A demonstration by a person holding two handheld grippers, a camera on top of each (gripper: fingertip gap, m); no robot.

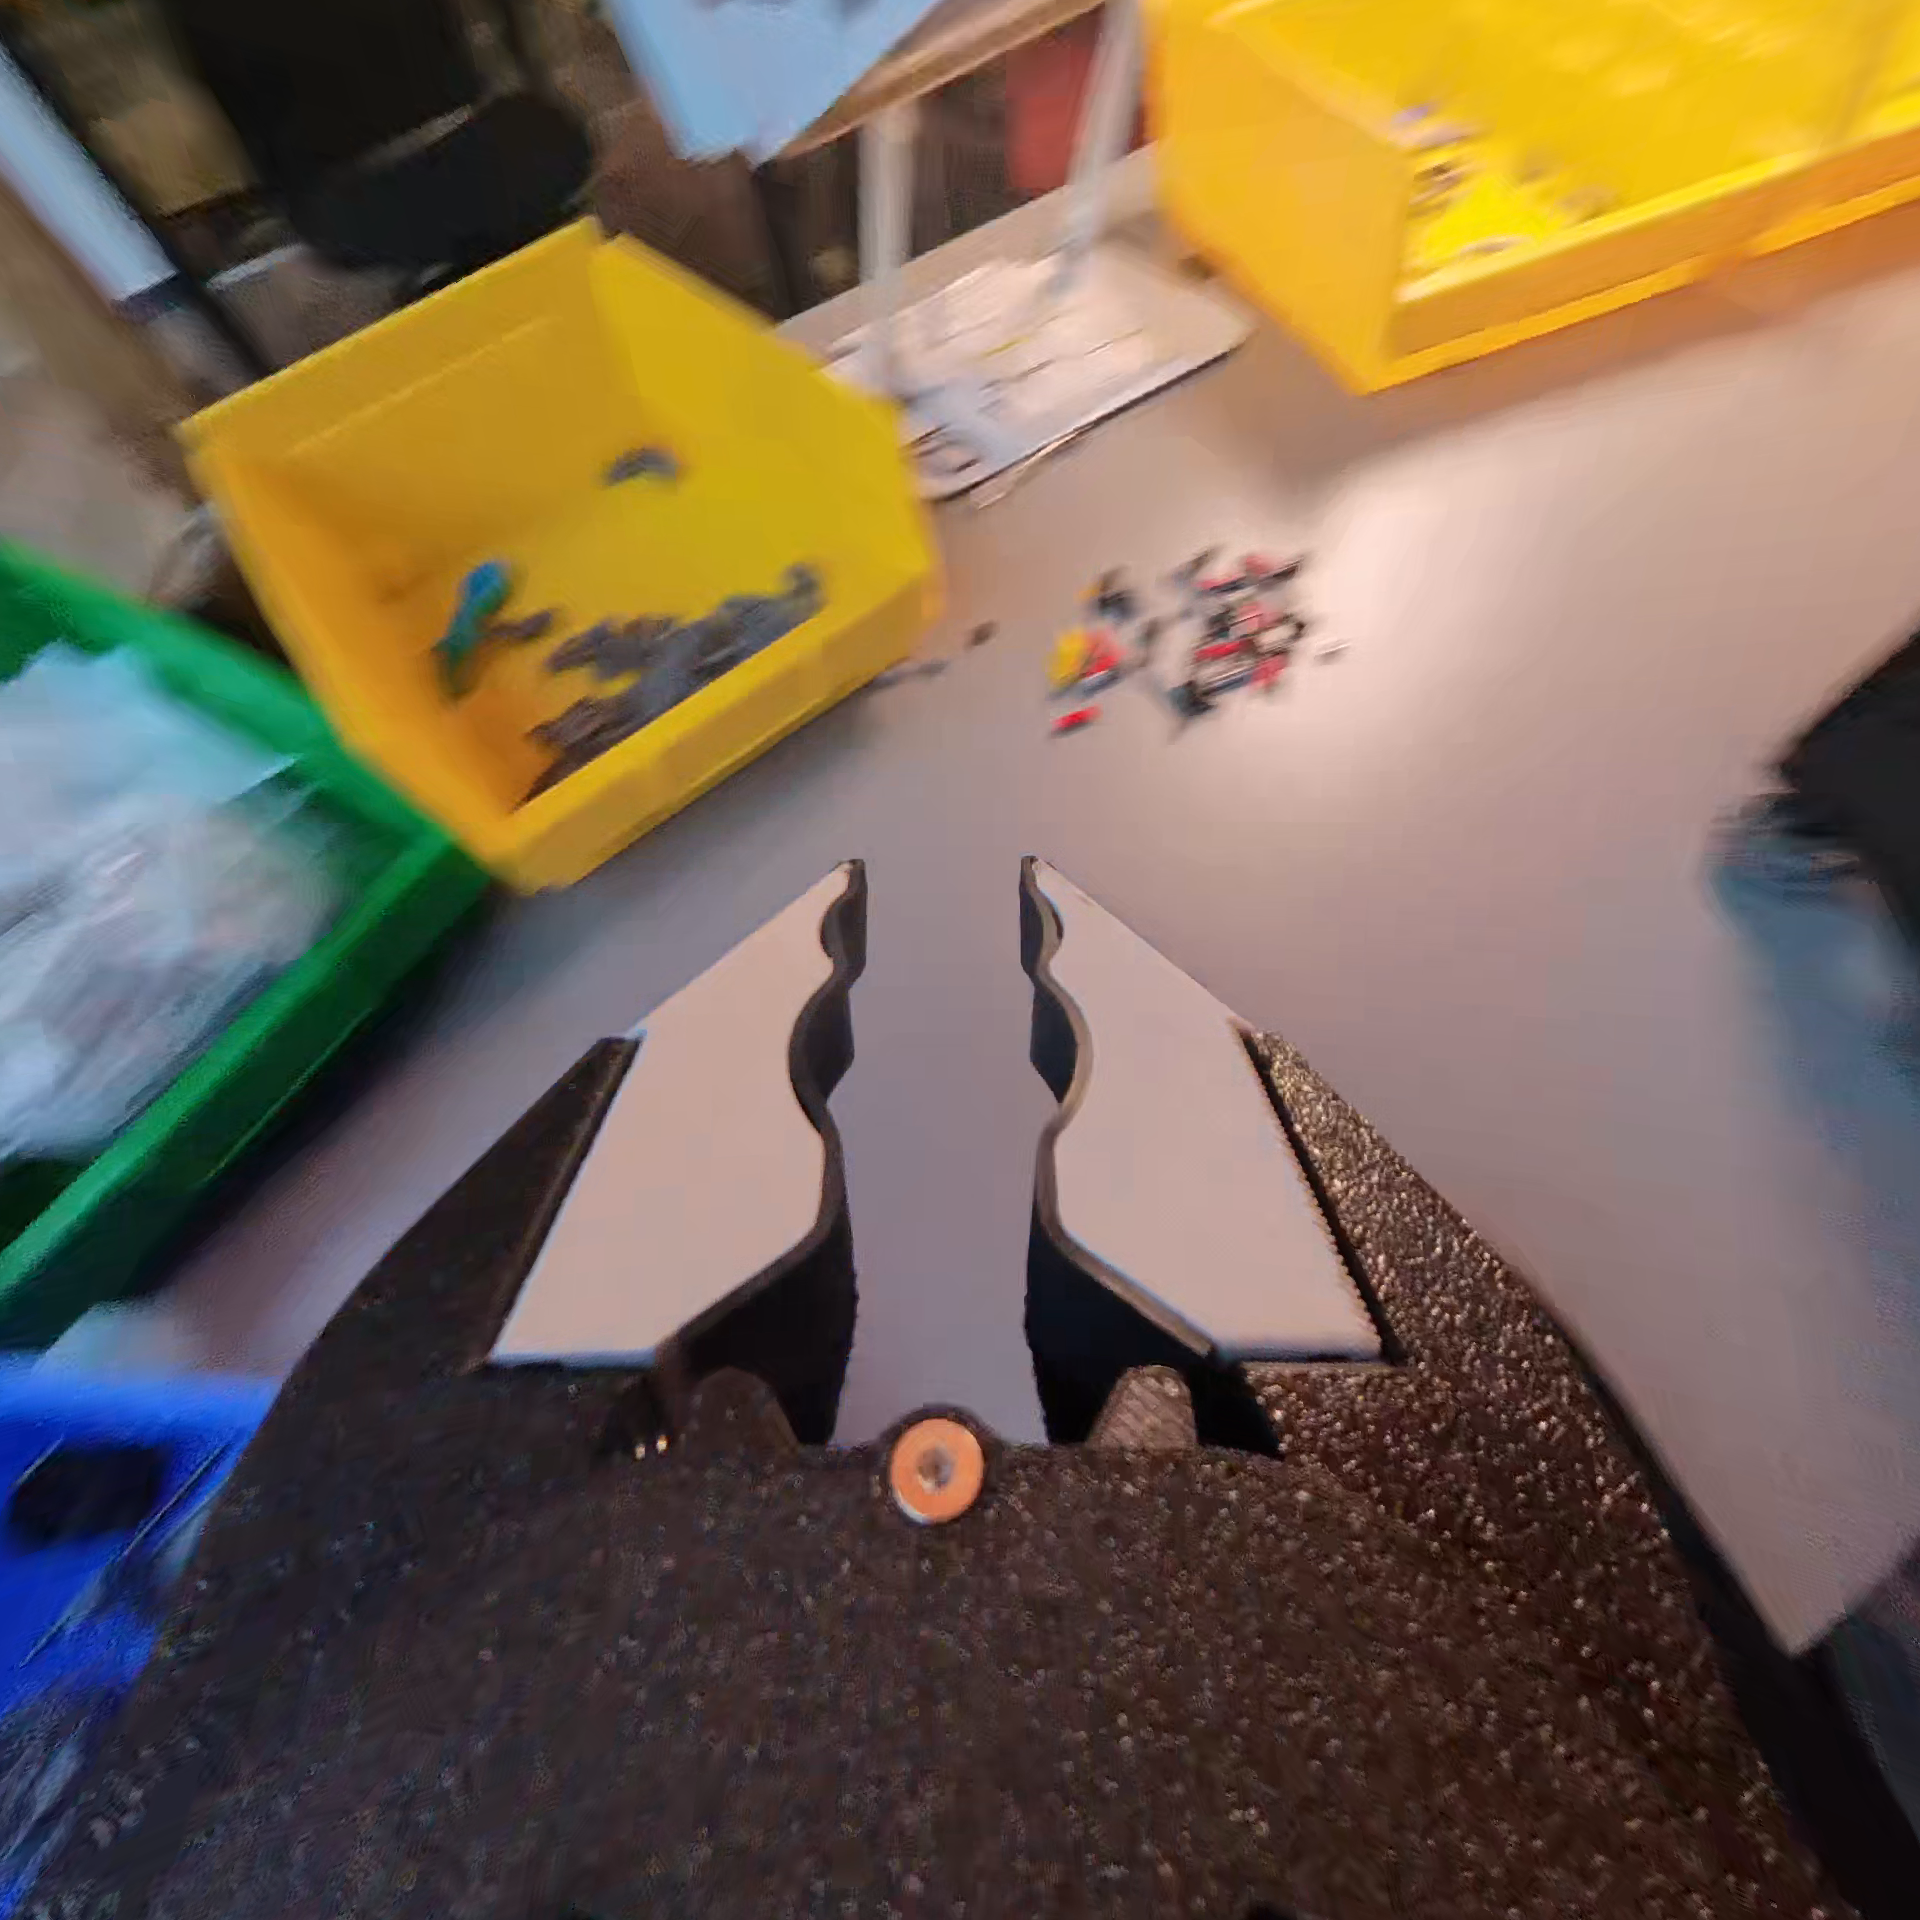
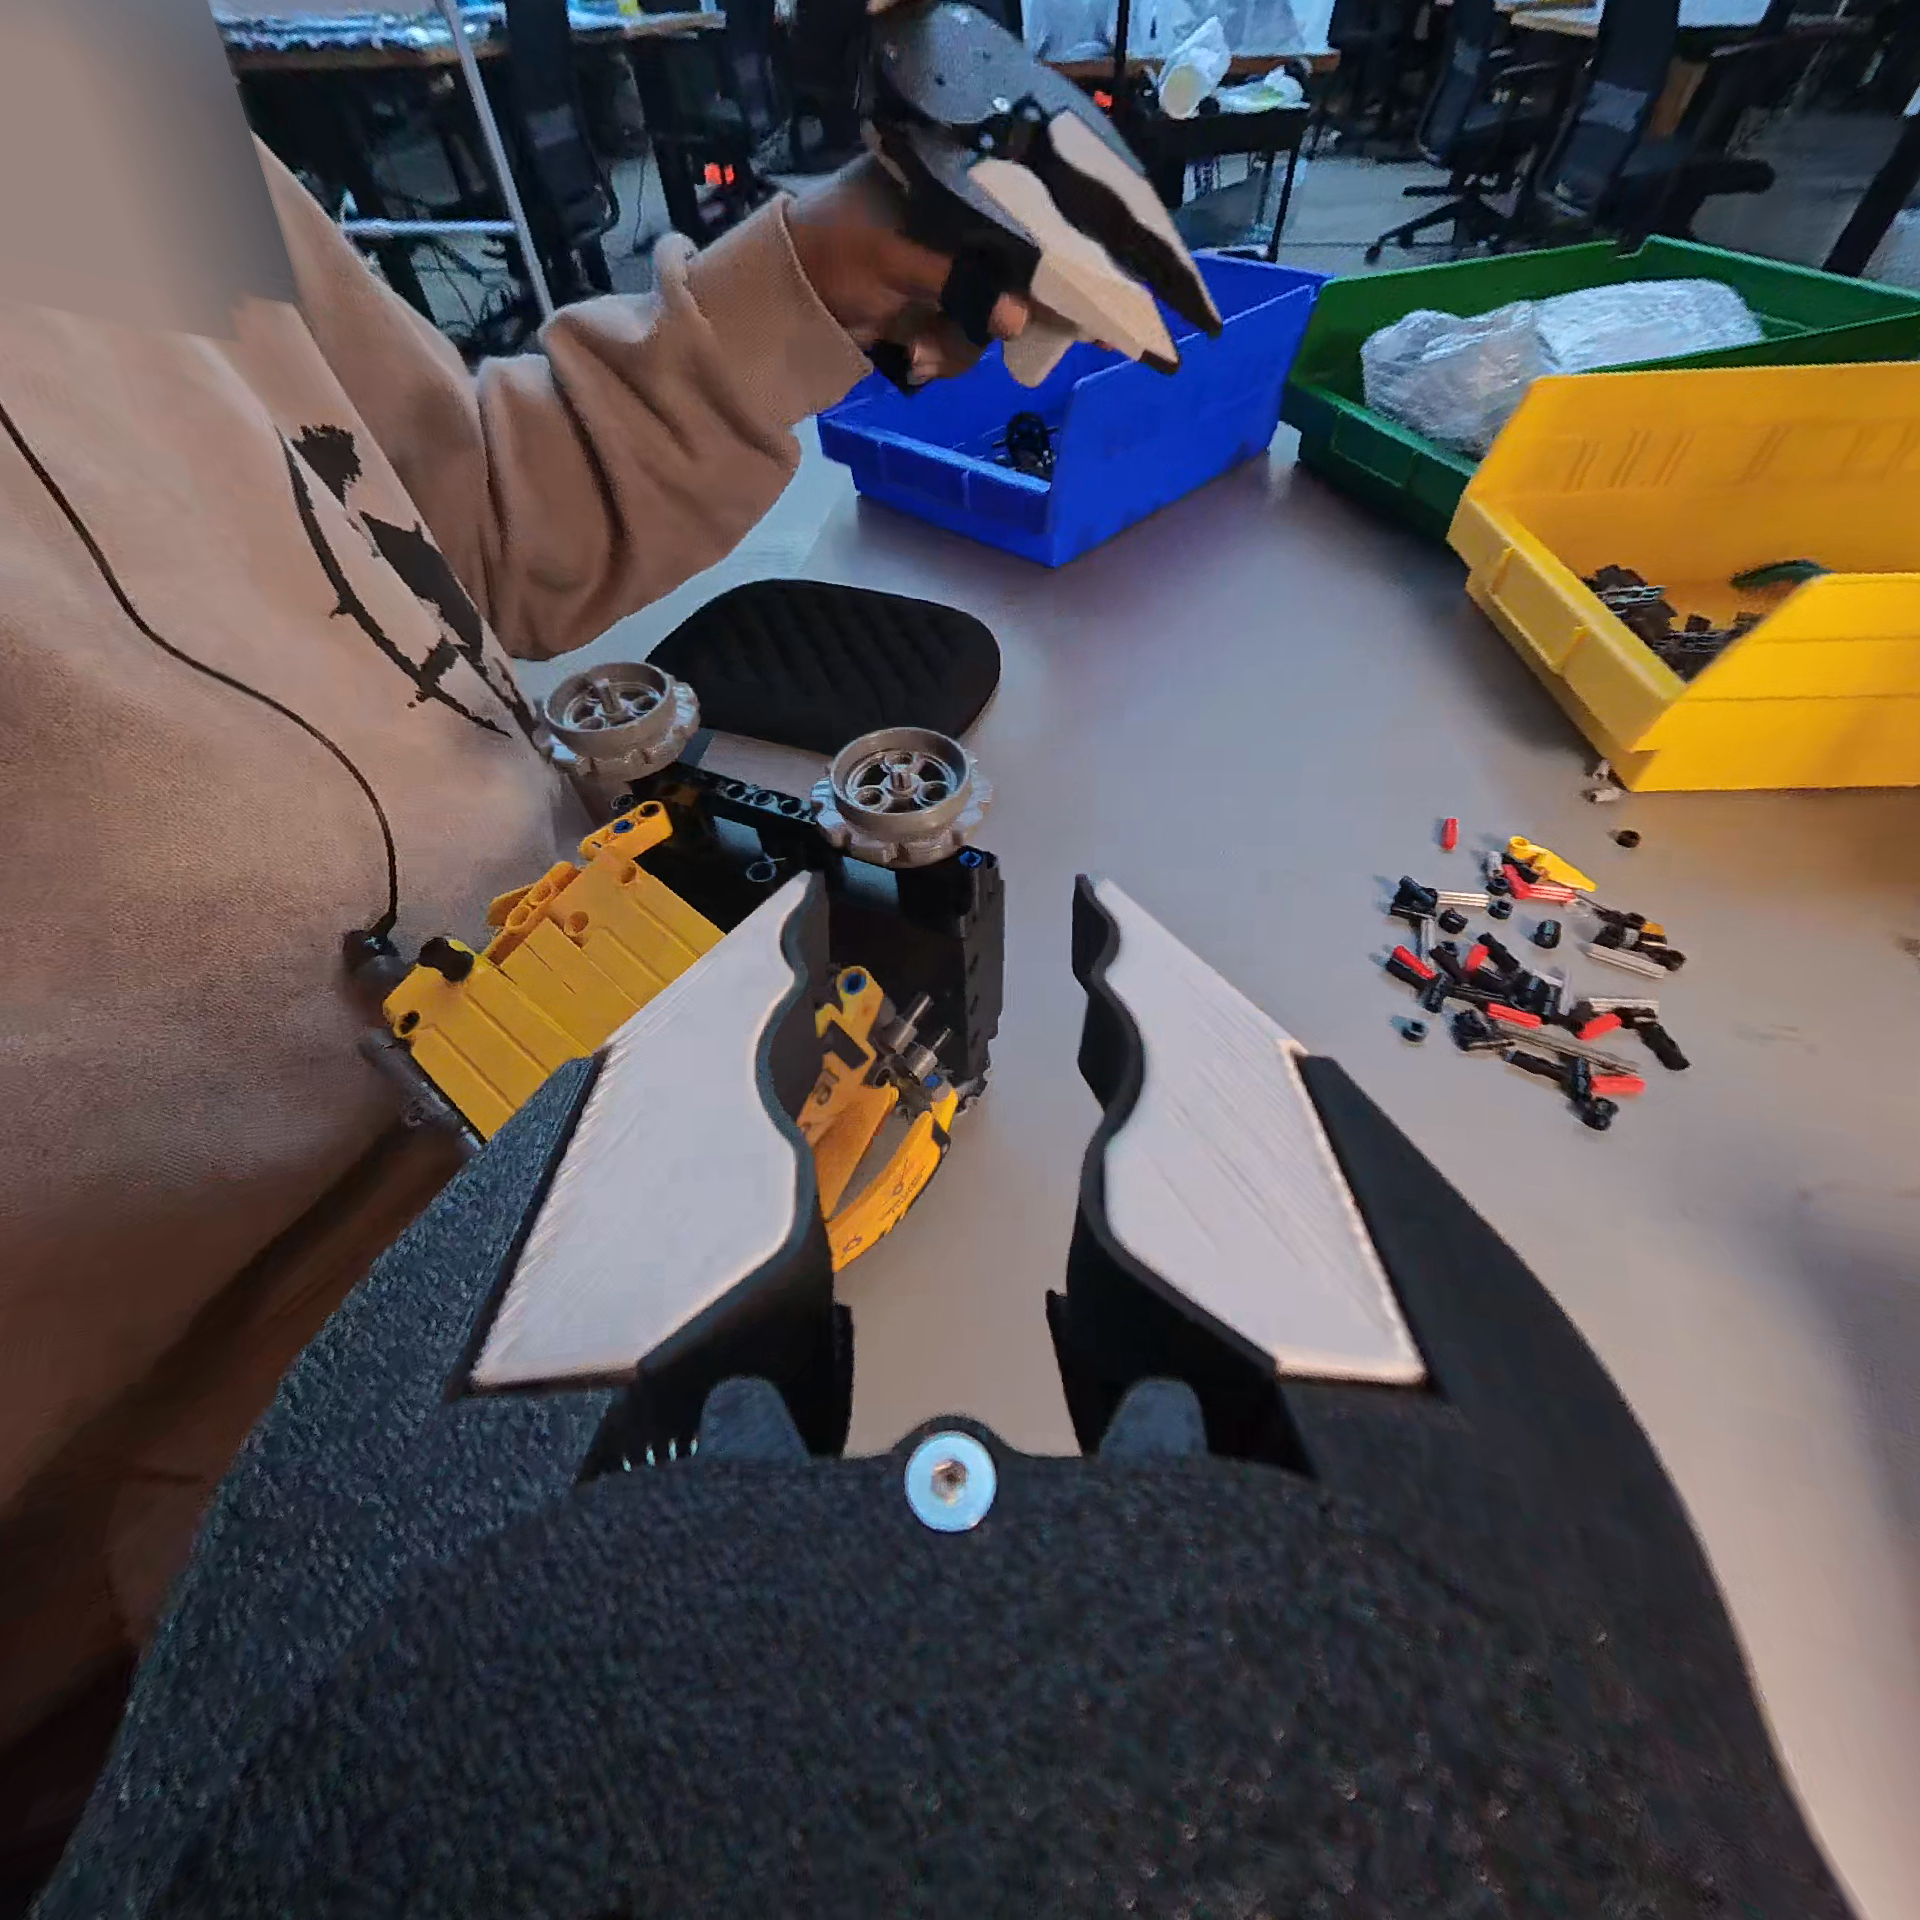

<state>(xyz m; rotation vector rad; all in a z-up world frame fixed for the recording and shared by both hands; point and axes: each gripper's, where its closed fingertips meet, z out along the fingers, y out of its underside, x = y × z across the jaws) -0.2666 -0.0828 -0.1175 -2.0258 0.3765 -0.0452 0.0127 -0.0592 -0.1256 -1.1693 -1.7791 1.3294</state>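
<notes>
**Both grippers empty above a grey table of bins and brick parts**

The left gripper (image 1: 943,873) hangs over bare grey table (image 1: 1351,935), its fingers parted with nothing between them. Its view is smeared by motion. At its left lie a blue bin (image 1: 94,1496), then a green bin (image 1: 312,997) of crumpled clear plastic, then a yellow bin (image 1: 540,457) holding dark pieces and one blue-green piece. Ahead and to the right sits a scatter of small parts (image 1: 1195,644), red, black and yellow, with printed sheets (image 1: 1039,364) and a second yellow bin (image 1: 1507,187) beyond.

The right wrist view is sharp. At its left is a person's tan sleeve (image 2: 582,416), the hand raising the left gripper above the blue bin, which holds one small black wheel-like part. Below lies a half-built brick vehicle (image 2: 623,935), yellow panels on a black frame with two grey toothed wheels uppermost, near the table's front edge, beside a black pad (image 2: 831,665). The right gripper (image 2: 940,894) is spread wide and empty, its left finger (image 2: 665,1143) over the model; whether it touches I cannot tell. The table between model and scatter is bare.
</notes>
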